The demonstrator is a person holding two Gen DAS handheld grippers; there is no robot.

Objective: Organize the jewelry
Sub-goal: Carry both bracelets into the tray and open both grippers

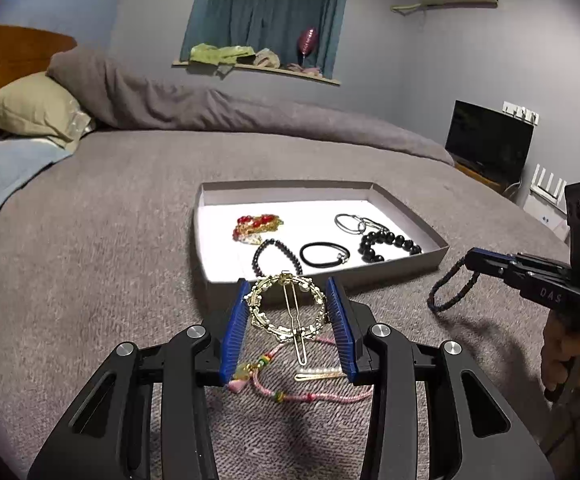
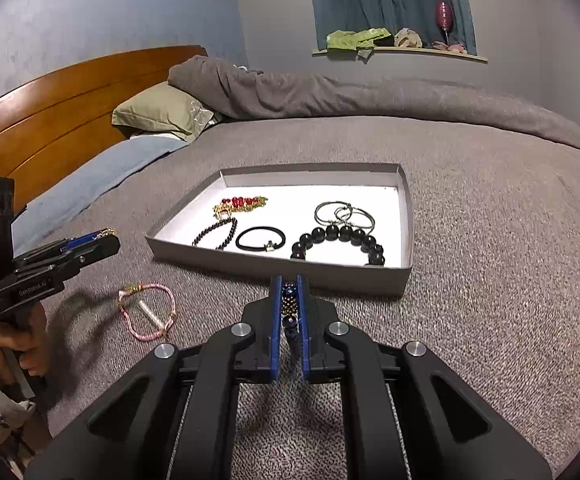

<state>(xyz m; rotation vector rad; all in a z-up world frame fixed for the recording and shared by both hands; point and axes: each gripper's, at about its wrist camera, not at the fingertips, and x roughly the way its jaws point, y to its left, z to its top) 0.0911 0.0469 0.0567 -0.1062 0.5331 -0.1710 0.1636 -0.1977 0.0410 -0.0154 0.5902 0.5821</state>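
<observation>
My left gripper (image 1: 288, 286) is shut on a round gold hair clip (image 1: 287, 312), held just above the bed before the tray. My right gripper (image 2: 289, 280) is shut on a dark blue beaded bracelet (image 2: 290, 304), whose loop (image 1: 450, 292) hangs below the jaws in the left wrist view. The shallow grey tray (image 1: 370, 276) with a white floor holds a red-and-gold piece (image 1: 257, 226), a dark bead bracelet (image 1: 273, 256), a black hair tie (image 1: 324, 254), silver hoops (image 1: 354, 222) and a large black bead bracelet (image 1: 386, 244). A pink cord bracelet (image 2: 157, 287) and a pearl pin (image 2: 145, 310) lie on the blanket.
The grey blanket (image 2: 490, 240) covers the bed. A rolled duvet (image 2: 330, 92), a green pillow (image 2: 161, 112) and a wooden headboard (image 2: 49, 100) are at the far side. A dark screen (image 1: 490, 136) stands right of the bed. A hand (image 2: 29, 344) grips the left tool.
</observation>
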